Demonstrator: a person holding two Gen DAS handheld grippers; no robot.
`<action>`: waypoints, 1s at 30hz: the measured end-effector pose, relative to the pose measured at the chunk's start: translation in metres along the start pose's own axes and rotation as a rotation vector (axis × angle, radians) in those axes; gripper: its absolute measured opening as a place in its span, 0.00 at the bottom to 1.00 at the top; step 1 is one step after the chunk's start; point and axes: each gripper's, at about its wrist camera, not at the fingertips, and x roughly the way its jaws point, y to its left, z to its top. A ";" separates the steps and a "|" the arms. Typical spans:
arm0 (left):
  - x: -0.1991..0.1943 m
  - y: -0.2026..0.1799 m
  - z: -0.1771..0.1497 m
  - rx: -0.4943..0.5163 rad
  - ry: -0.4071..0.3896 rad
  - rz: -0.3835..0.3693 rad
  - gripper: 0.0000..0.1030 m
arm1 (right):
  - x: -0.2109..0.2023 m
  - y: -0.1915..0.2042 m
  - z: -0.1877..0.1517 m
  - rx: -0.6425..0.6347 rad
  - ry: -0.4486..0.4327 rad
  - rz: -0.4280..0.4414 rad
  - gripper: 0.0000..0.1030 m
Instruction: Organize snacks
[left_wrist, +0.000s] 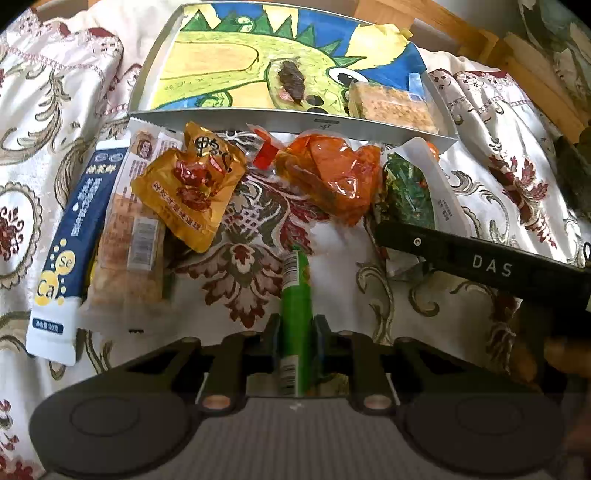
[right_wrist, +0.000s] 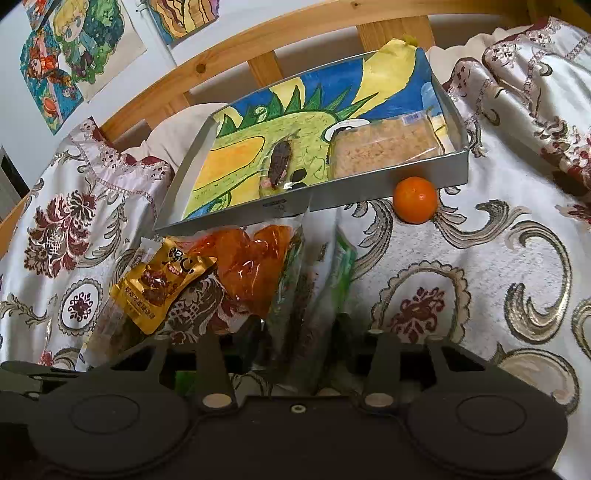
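My left gripper is shut on a slim green stick packet that points toward the metal tray. The tray, lined with a dinosaur drawing, holds a dark dried snack and a wrapped crisp-rice bar. My right gripper is shut on a clear packet with dark green filling, in front of the tray. One of its black fingers lies across that packet in the left wrist view. A gold packet and an orange packet lie loose between the grippers and the tray.
A blue-and-white packet and a clear-wrapped biscuit bar lie at the left. A mandarin rests against the tray's front right corner. All sits on a patterned bedspread, with a wooden bed frame behind the tray.
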 end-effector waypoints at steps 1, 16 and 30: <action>-0.001 0.000 0.000 -0.007 0.008 -0.007 0.19 | -0.001 0.000 0.000 -0.003 0.005 -0.004 0.40; -0.022 -0.003 -0.003 -0.099 0.031 -0.082 0.19 | -0.038 0.002 -0.005 0.038 -0.033 -0.004 0.33; -0.042 -0.006 0.011 -0.138 -0.009 -0.147 0.19 | -0.056 -0.004 0.004 0.067 -0.153 0.038 0.34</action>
